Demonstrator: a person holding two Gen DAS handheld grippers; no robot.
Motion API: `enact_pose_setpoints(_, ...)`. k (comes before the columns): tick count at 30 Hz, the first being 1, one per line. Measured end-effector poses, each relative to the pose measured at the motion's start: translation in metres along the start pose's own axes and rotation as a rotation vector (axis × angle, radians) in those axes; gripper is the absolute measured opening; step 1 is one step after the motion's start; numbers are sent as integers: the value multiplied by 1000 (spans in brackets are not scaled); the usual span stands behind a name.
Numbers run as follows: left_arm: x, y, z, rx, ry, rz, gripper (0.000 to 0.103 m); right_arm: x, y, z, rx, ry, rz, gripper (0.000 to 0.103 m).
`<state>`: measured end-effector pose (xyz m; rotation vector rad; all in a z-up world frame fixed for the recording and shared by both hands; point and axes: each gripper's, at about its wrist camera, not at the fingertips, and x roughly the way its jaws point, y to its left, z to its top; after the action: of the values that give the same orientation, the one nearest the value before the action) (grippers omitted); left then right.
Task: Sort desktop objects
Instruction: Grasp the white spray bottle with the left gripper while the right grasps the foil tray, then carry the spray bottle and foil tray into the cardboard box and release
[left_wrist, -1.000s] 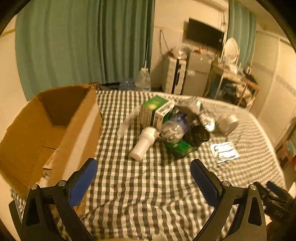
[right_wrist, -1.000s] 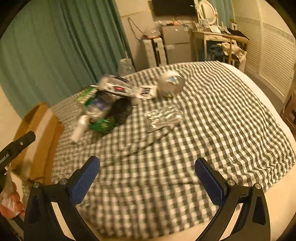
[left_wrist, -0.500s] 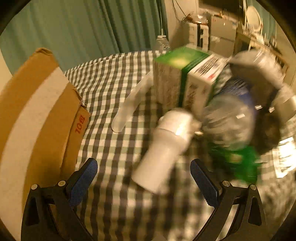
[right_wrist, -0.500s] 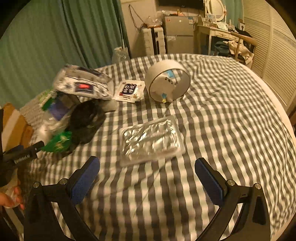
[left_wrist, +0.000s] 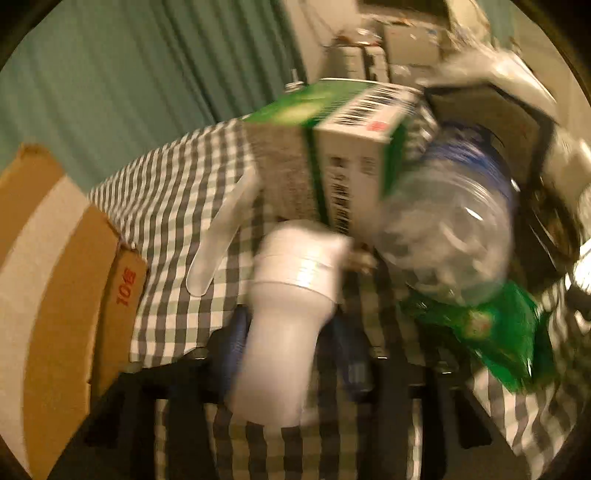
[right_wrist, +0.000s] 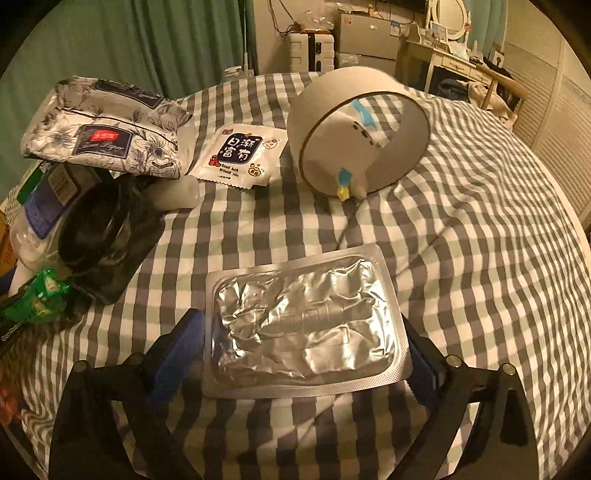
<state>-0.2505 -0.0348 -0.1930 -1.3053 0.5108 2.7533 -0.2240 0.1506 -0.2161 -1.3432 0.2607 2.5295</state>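
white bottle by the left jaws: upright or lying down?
Lying down. The white bottle rests on its side on the checked cloth, its capped end pointing at the green-and-white carton, body between the closing jaws.

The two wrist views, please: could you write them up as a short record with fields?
surface: checked cloth
left tongs: closing, white bottle between them
right tongs: closing, either side of foil pack
beside bottle: green carton, clear bottle, green wrapper
far from foil pack: tape roll, printed sachet
left edge: cardboard box
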Motion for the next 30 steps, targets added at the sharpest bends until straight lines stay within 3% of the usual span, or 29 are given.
enact_pose_setpoints(4,-12,6,-4,-49,4,-44,39,-36,-10,-15,105,-12,85,97)
enact_pose_setpoints(8,-35,28,-6,-207,21,-141,39,-83,-13,-23,141,-50,139,97)
enact_pose_setpoints(12,-61,45,-15,-290,31,-190,39,-120,-14,-32,170,-103,150,97)
enact_pose_setpoints(18,-107,63,-22,-294,-27,-295,39,-164,-13,-33,198,-151,141,97)
enact_pose_setpoints(20,-124,70,-22,-277,-56,-284,39,-184,-13,-34,208,-179,138,97)
enact_pose_setpoints(23,-143,81,-13,-292,-68,-204,39,-204,-7,-34,209,-202,122,97)
enact_pose_setpoints(26,-159,93,-4,-356,-54,-245,39,-222,10,-33,186,-222,126,97)
enact_pose_setpoints(30,-183,121,-3,-368,-83,-288,39,-253,50,-32,105,-279,115,97)
